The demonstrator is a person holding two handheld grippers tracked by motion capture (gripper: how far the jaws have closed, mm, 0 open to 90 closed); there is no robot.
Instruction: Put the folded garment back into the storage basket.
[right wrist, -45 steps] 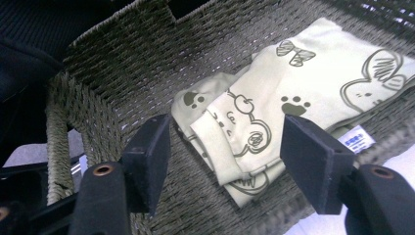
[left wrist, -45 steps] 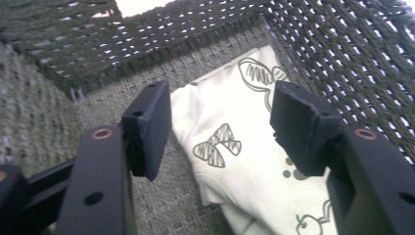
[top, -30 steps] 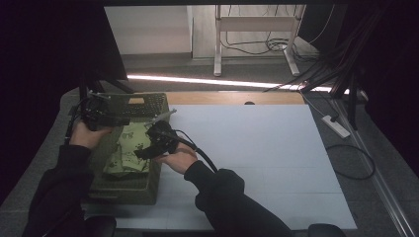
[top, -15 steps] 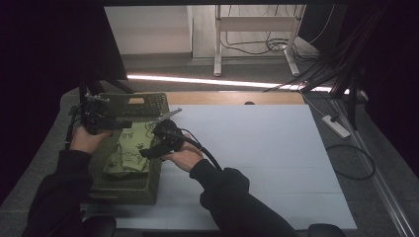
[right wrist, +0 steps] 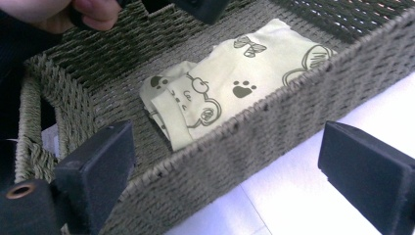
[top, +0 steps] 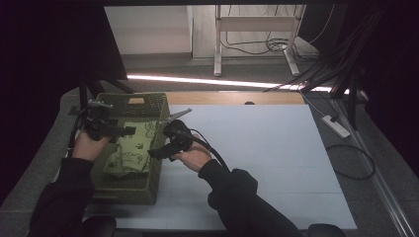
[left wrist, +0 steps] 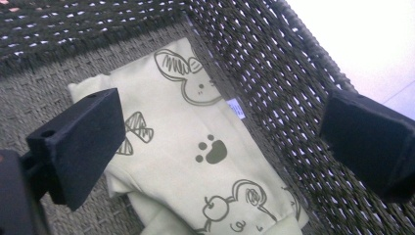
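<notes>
Cloth (top: 129, 150) lies folded in the basket (top: 148, 187); both grippers' jaws just opened, released, so next I withdraw them clear.

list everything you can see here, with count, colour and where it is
basket: 1, olive green woven, at the table's left edge
folded cloth: 1, pale yellow-green with dark animal and paw prints, lying on the basket's floor
table sheet: 1, white, covering the table top
power strip: 1, white, on the grey floor right of the table
cables: several, black, on the floor behind the table
left gripper: 1, black, above the basket's far end, jaws open after just opening, nothing between them
right gripper: 1, black, at the basket's right wall, jaws open after just opening, nothing held
sleeves: 2, black, coming in from the bottom
</notes>
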